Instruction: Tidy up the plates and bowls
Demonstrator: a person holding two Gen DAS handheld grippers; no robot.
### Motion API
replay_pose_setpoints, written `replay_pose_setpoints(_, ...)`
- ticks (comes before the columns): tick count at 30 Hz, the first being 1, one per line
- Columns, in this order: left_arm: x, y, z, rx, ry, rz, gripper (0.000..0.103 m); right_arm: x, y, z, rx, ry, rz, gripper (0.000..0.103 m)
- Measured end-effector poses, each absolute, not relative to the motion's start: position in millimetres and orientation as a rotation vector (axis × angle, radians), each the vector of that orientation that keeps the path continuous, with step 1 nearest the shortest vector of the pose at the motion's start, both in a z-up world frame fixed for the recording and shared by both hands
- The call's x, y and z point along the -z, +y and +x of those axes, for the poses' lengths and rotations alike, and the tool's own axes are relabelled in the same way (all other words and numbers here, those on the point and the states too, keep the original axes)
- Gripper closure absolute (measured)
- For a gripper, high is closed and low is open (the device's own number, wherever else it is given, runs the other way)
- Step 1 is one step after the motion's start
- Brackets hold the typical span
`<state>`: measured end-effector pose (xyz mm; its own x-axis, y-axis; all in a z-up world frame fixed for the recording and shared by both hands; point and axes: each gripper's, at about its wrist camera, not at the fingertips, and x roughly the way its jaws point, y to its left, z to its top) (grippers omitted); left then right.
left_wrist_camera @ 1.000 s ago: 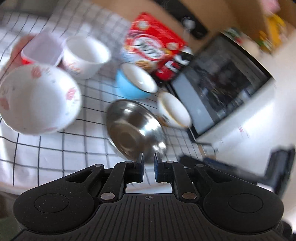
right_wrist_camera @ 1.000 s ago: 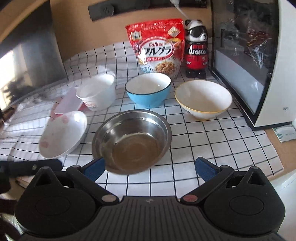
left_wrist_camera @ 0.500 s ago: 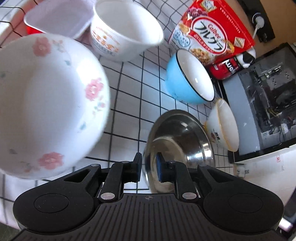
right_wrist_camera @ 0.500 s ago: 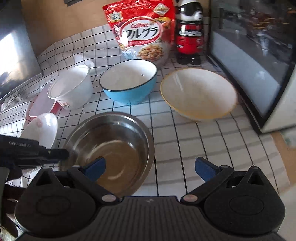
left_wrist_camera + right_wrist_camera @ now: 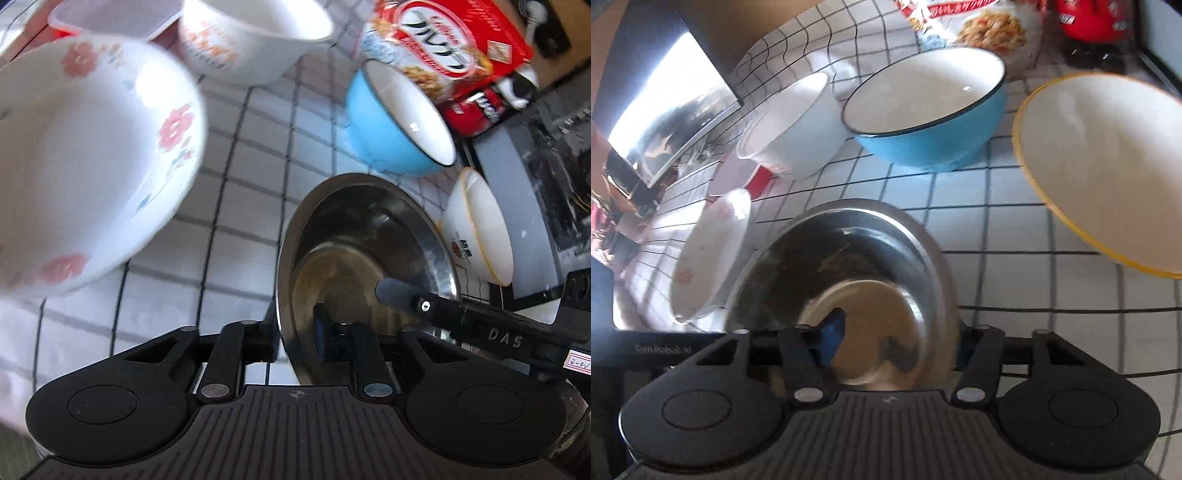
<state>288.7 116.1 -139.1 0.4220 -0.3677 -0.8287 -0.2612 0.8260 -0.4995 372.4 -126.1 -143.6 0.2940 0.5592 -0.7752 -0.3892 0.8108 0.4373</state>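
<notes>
A steel bowl (image 5: 365, 254) sits on the checked cloth, also in the right wrist view (image 5: 849, 280). My left gripper (image 5: 295, 332) straddles its near rim, one finger outside and one inside, slightly apart. My right gripper (image 5: 897, 339) straddles the rim on the other side, with its blue pad (image 5: 833, 330) inside the bowl; its finger (image 5: 406, 293) shows in the left wrist view. A white floral bowl (image 5: 85, 162) stands to the left, a blue bowl (image 5: 927, 110) and a yellow-rimmed bowl (image 5: 1108, 166) behind.
A white cup-shaped bowl (image 5: 790, 125) and a red-and-white container (image 5: 110, 18) stand at the back left. A cereal bag (image 5: 443, 48) and a red panda bottle (image 5: 487, 99) stand behind the bowls. A dark oven (image 5: 546, 192) is on the right.
Both grippers have moved down and in onto the steel bowl's rim. The left gripper has opened a little around the rim; the right gripper has narrowed from wide open.
</notes>
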Motion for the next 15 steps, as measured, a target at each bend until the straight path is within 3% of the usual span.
replay_pose_setpoints(9,74,184,258,-0.008,1.033,-0.591,0.085,86,-43,364,-0.749,0.989,0.089,0.039)
replay_pose_setpoints(15,72,254,244,-0.142,0.981,-0.551,0.082,85,54,368,-0.822,0.98,0.063,0.036)
